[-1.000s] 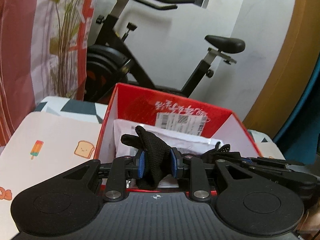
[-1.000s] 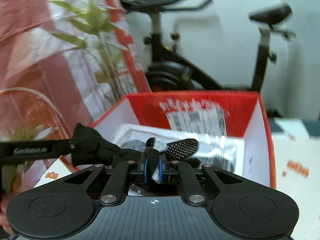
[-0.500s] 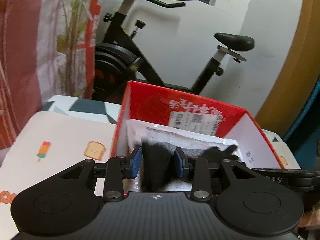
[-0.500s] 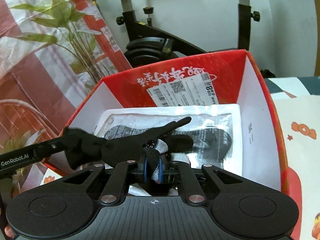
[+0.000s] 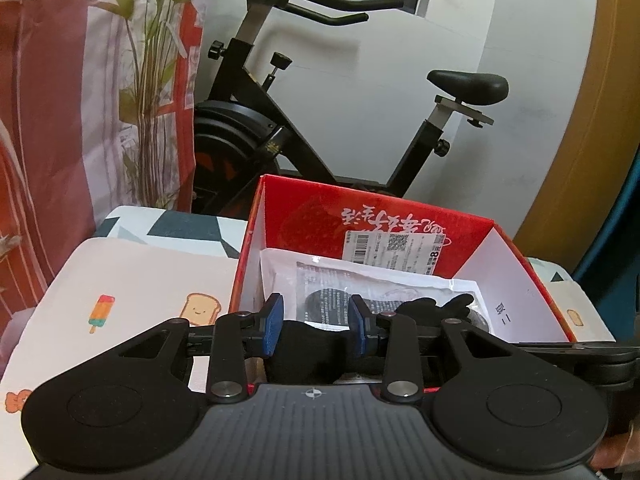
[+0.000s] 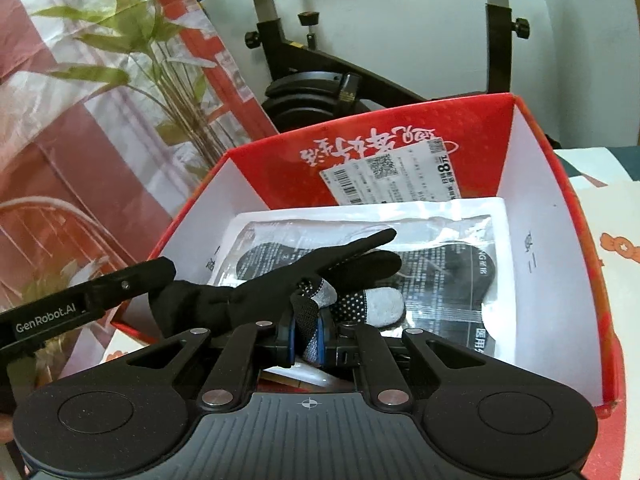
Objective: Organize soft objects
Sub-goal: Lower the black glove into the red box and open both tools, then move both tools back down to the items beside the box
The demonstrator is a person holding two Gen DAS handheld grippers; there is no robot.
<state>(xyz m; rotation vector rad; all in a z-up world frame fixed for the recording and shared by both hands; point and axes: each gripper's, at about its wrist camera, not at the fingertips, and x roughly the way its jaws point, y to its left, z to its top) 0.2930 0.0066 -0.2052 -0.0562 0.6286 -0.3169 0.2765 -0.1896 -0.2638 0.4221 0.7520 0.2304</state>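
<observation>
Black glove (image 6: 280, 280) stretched across near side of red box (image 6: 560, 208), long axis left to right, fingers pointing right, right gripper (image 6: 307, 340) clamped on its grey-tipped edge, left gripper (image 5: 316, 322) parted, cuff between pads.

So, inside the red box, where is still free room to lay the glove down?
The red box floor is nearly all covered by the clear plastic packet; the black glove already lies across its left half. The packet's right part, beside the white right wall, is bare. Outside, the printed tablecloth left of the box is open.
</observation>
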